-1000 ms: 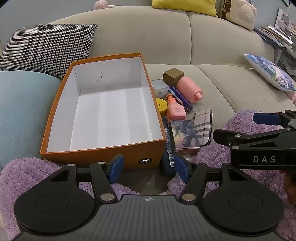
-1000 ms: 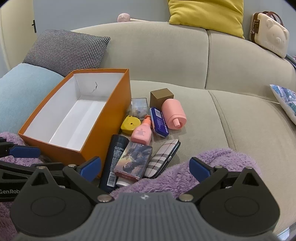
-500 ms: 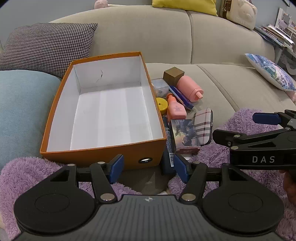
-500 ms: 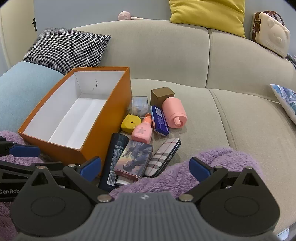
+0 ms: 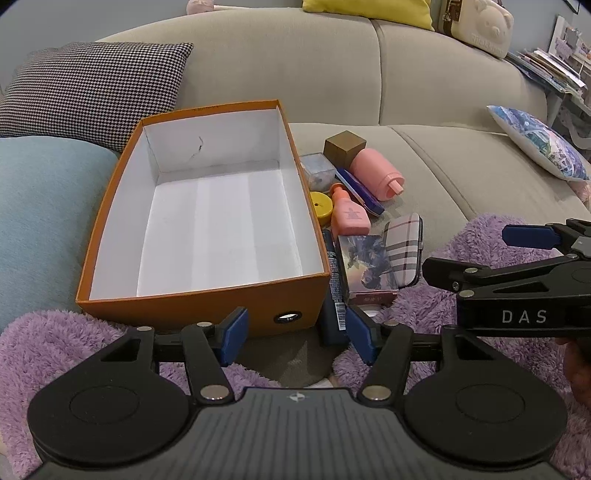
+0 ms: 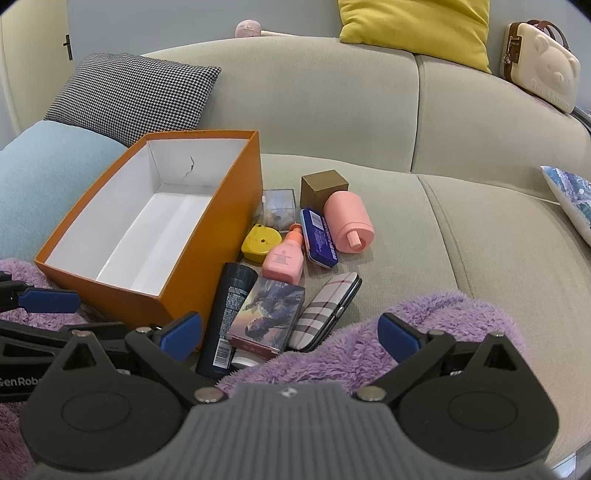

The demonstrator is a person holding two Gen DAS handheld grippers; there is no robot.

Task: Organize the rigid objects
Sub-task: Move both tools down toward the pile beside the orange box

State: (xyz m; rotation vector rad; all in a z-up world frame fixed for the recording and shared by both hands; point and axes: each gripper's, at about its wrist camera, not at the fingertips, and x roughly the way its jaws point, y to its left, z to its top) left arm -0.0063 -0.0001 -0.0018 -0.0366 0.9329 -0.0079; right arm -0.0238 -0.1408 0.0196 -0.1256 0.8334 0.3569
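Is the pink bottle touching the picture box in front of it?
Touching. In the right wrist view, the pink bottle's base meets the picture box's far edge, with no sofa between.

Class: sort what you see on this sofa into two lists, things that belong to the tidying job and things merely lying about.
Job: orange box, brown cube, pink canister, pink bottle, plaid case.
Lying about: houndstooth cushion, yellow cushion, bear case.

One orange box [image 6: 207, 258], nine small items [image 6: 284, 258] beside it, four cushions [image 6: 133, 96]

Black left claw [image 5: 293, 334], blue pads [image 5: 232, 334], silver screws, white "DAS" lettering
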